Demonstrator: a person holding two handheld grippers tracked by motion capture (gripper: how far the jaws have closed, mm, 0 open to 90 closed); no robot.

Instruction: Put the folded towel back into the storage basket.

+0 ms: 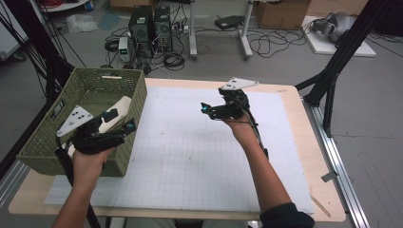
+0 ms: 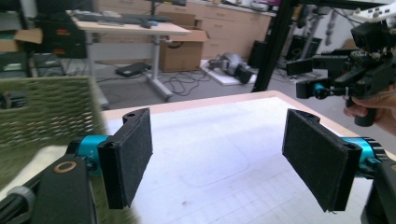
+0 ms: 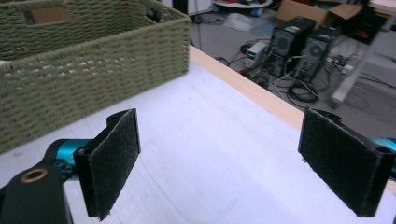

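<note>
High view: a white bottle-like thing (image 1: pixel 116 110) lies in the green woven basket (image 1: pixel 138 95), just ahead of the left gripper (image 1: pixel 127 127); it looks light, rigid and smooth, best pinched across its body. The right gripper (image 1: pixel 205 109) hovers well apart over the bench (image 1: pixel 294 142).
Left gripper view: jaws wide, nothing between them.
Right gripper view: jaws wide, empty, basket (image 3: pixel 93 70) ahead-left

Basket (image 1: pixel 121 142) on the table's (image 1: pixel 285 97) left edge, mat (image 1: pixel 190 156) beside it
</note>
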